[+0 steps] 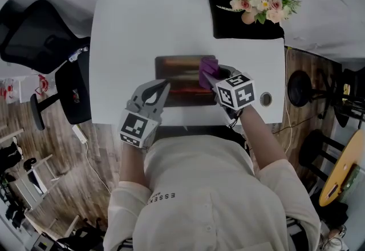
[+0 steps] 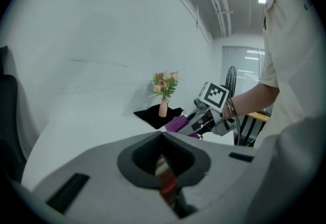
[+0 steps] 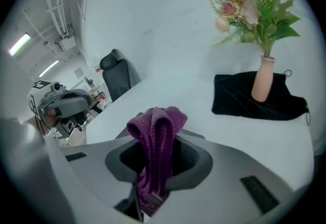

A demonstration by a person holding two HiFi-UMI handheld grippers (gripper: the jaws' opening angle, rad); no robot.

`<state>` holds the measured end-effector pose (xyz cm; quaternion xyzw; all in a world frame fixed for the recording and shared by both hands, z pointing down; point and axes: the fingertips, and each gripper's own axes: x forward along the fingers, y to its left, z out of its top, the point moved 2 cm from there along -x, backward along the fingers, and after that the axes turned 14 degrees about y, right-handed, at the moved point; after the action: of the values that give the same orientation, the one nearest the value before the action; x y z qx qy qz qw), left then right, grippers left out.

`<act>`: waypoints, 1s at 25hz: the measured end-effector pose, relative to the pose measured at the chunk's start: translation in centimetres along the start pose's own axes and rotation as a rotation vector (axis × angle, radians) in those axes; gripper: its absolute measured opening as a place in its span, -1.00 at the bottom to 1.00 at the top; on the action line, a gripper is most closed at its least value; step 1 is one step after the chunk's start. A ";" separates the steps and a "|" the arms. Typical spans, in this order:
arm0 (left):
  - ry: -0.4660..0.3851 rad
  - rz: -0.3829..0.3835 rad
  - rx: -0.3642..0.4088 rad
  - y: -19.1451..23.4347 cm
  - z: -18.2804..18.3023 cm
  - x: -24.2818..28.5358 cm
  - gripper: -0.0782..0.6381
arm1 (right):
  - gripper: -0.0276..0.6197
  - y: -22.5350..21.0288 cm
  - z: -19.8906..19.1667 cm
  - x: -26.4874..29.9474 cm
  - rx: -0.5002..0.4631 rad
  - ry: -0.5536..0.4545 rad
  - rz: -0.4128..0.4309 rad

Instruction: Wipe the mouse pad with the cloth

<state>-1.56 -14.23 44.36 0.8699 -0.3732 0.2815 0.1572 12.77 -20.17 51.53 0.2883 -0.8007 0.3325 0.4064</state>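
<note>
— Black at the far left: office chair [image 1: 34, 30], partly cut off by the picture's edge, beside the white table [image 1: 120, 33]. Anything hidden?
— Near-left corner of the mouse pad [image 1: 179, 76], under the left gripper [image 1: 165, 85]. Right end too, behind the cloth [image 1: 209, 65] and the right gripper [image 1: 210, 76]. Table's near edge lost behind the person's torso.
— Left claw?
— Pinched almost together, with a thin brown-red strip of the pad between the jaws.
— Lie of the pad?
— Flat at mid-table, long axis running left to right, parallel to the near edge. Dark brown with a reddish streak.
— Right claw?
— Clamped on the purple cloth, bunched into a folded hump above the jaws, over the pad's right end. Touching the pad or not: hard to tell.
— Containers?
— Pink vase [image 3: 262, 83] near the table's far right corner, upright on a piece of black fabric [image 3: 239, 98], holding pink and cream flowers [image 3: 252, 6] with green leaves.
</note>
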 end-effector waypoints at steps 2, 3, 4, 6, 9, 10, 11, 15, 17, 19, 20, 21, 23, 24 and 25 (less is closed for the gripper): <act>-0.009 -0.003 0.002 0.8 -0.4 -1.3 -0.78 | -0.57 2.1 0.3 0.7 -0.009 0.004 0.022; -0.015 -0.002 -0.002 1.2 -0.7 -2.0 -0.78 | -0.57 3.2 0.5 1.1 -0.013 0.009 0.031; -0.020 0.001 -0.009 1.7 -1.1 -2.7 -0.78 | -0.57 4.2 0.6 1.6 -0.016 0.017 0.039; -0.023 0.006 -0.022 2.6 -2.0 -4.1 -0.78 | -0.57 6.2 0.7 2.8 -0.020 0.034 0.056; -0.012 0.008 -0.035 3.8 -3.7 -5.6 -0.78 | -0.57 9.0 0.9 4.8 -0.027 0.065 0.089; -0.009 0.009 -0.040 4.2 -4.2 -6.1 -0.78 | -0.57 9.8 1.0 5.5 -0.030 0.075 0.098; -0.004 0.010 -0.045 4.6 -4.7 -6.6 -0.78 | -0.57 10.6 1.2 6.2 -0.029 0.082 0.108; 0.019 0.027 -0.084 6.5 -7.1 -8.4 -0.78 | -0.57 13.4 2.0 8.6 0.004 0.098 0.170; 0.024 0.030 -0.102 7.1 -7.8 -8.9 -0.78 | -0.57 14.0 2.3 9.5 0.001 0.112 0.181; 0.024 0.029 -0.116 7.7 -8.3 -9.2 -0.78 | -0.57 14.3 2.3 10.5 -0.003 0.131 0.179; 0.024 0.028 -0.120 8.0 -8.5 -9.3 -0.78 | -0.57 14.4 2.3 11.0 0.000 0.140 0.177; 0.025 0.026 -0.124 8.3 -8.8 -9.4 -0.78 | -0.57 14.4 2.2 11.5 0.005 0.147 0.174; 0.032 0.022 -0.125 8.7 -9.4 -9.4 -0.78 | -0.57 14.2 1.9 12.3 0.009 0.156 0.161; 0.035 0.019 -0.125 8.8 -9.5 -9.3 -0.78 | -0.57 14.1 1.8 12.5 0.004 0.154 0.153; 0.034 0.017 -0.124 8.9 -9.4 -9.3 -0.78 | -0.57 13.9 1.8 12.7 -0.002 0.151 0.149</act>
<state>-16.81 -10.45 46.70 0.8504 -0.3948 0.2738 0.2146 -4.59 -15.47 57.24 0.2018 -0.7874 0.3815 0.4401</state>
